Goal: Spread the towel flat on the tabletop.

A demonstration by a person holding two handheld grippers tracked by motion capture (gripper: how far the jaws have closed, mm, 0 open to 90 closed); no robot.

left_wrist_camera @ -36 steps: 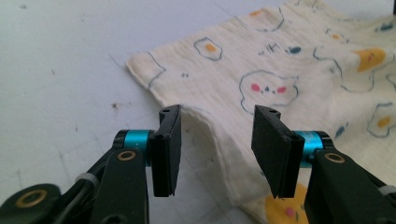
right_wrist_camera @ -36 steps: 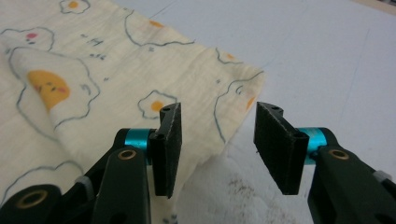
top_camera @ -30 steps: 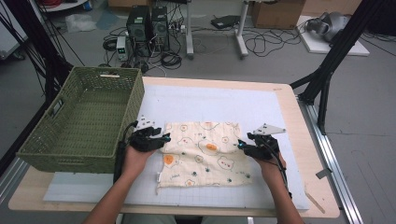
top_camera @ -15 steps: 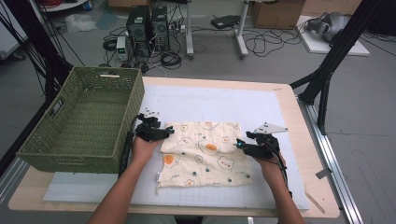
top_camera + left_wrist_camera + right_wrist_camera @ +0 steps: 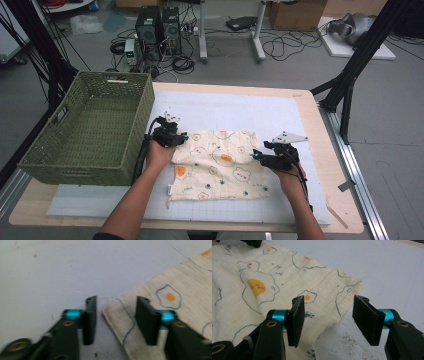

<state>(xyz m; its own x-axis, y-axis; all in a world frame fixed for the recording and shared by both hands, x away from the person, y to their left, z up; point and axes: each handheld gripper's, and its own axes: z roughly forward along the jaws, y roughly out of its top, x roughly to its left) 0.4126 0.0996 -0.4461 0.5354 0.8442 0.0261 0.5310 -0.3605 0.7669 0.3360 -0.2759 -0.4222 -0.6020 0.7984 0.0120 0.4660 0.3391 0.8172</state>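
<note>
Cloth (image 5: 220, 167): cream muslin printed with fried-egg and bear motifs in blue outline and orange, lying rumpled but mostly flat on the pale gridded mat (image 5: 250, 112) at centre of the high view; small dark marks among the print may be lettering but are too small to read. Left gripper (image 5: 181, 136): at the cloth's upper-left corner in the high view; in the left gripper view its jaws have just been closing and stand apart, astride the corner (image 5: 117, 315) of the cloth, one pad over bare mat, the other over fabric, neither seen pressing. Right gripper (image 5: 256, 155): at the cloth's right edge; in the right gripper view the jaws are spread, a raised fold of the cloth's edge (image 5: 332, 307) between them, untouched. Woven green basket (image 5: 87, 125): left of frame, just beside the left hand; a pale label on its far rim, unreadable. No brand legible anywhere.
</note>
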